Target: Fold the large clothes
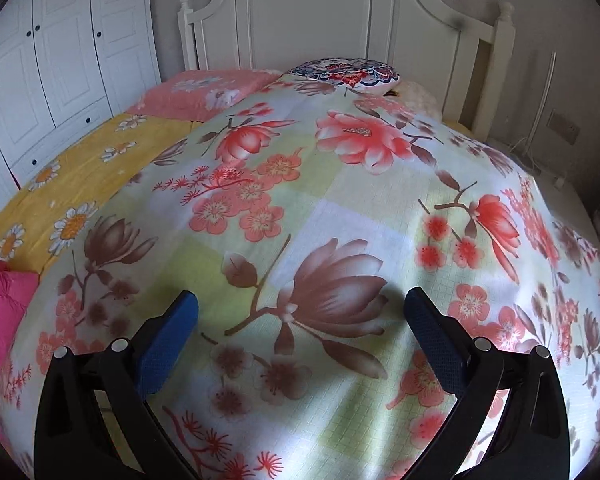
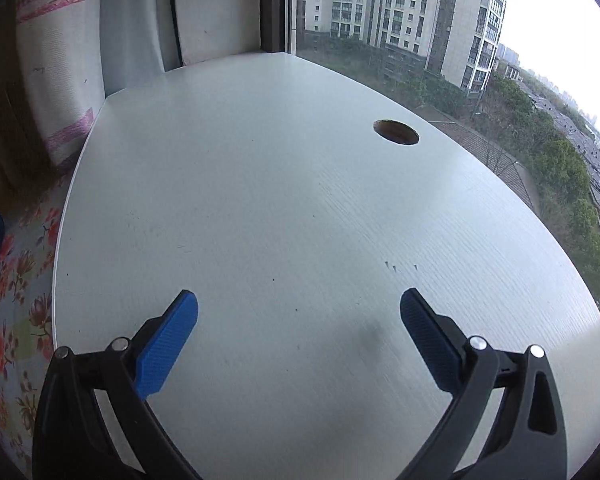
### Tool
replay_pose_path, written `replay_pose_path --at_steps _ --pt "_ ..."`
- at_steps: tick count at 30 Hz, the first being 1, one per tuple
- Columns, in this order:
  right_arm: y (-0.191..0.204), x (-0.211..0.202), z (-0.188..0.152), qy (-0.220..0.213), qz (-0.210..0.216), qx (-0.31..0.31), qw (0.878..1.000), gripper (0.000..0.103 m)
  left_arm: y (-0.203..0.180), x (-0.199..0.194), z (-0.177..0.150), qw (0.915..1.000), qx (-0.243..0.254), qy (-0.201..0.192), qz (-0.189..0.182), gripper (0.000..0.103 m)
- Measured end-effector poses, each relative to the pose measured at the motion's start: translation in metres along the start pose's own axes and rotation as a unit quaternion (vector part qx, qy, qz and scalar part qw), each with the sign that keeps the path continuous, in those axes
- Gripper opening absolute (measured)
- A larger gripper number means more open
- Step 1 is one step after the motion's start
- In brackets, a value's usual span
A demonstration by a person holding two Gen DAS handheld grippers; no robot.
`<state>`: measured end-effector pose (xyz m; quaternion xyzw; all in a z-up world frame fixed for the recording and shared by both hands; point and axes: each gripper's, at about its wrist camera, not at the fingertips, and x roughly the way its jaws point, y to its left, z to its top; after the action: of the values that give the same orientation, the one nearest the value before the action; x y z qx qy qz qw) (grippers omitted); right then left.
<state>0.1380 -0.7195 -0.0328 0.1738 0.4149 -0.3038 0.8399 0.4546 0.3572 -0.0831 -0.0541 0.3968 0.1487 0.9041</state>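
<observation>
A large floral cover, pale green with pink and brown flowers, lies spread over the bed and fills the left wrist view. My left gripper hovers over its near part, open, nothing between its blue fingers. A pink cloth pokes in at the left edge. In the right wrist view my right gripper stands open above a white desk, holding nothing. A strip of the floral cover shows at the left edge there.
A yellow daisy sheet, a pink pillow and a round patterned cushion lie near the white headboard. White wardrobes stand left. The desk has a round cable hole and meets a window.
</observation>
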Motion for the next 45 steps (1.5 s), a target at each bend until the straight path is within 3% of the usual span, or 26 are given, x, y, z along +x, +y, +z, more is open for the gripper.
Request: replay_pose_path --at_steps 7,45 --pt "0.003 0.004 -0.003 0.017 -0.022 -0.002 1.0 0.101 0.001 -0.001 0.001 1.0 -0.001 -0.002 0.0 0.099" --pt "0.004 0.0 -0.002 0.016 -0.018 -0.004 1.0 0.101 0.003 -0.001 0.001 1.0 -0.004 -0.001 -0.004 0.099"
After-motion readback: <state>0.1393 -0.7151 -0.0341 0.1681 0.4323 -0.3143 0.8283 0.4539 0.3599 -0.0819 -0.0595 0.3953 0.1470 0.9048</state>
